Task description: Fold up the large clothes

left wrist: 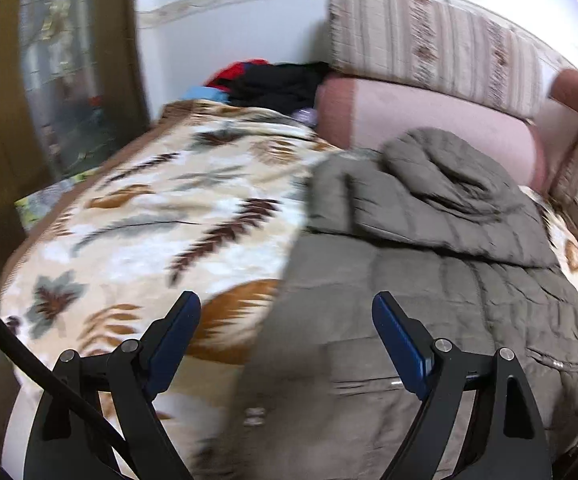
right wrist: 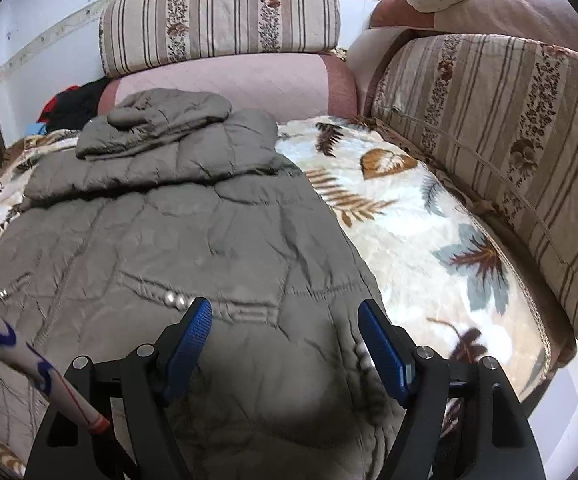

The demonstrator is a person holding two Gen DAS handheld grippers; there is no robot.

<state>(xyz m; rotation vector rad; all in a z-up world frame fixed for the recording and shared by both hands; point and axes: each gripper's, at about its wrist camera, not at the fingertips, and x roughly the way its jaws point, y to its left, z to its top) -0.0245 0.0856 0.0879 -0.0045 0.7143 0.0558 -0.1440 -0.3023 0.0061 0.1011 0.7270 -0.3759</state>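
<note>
Grey padded coat (right wrist: pixel 177 240) lies spread on the leaf-print blanket (right wrist: pixel 429 232).
Left gripper (left wrist: pixel 287 316) and right gripper (right wrist: pixel 285 320) hover over the coat, jaws open, empty; striped cushions (right wrist: pixel 221 16) behind it.

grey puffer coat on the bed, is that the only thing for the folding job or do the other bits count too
For the job:
grey puffer coat
left gripper
right gripper

Just lying about:
leaf-print blanket
striped cushions
pink bolster
red and black clothes pile

White wall (right wrist: pixel 49 28), striped sofa cushions (right wrist: pixel 221 16)
</note>
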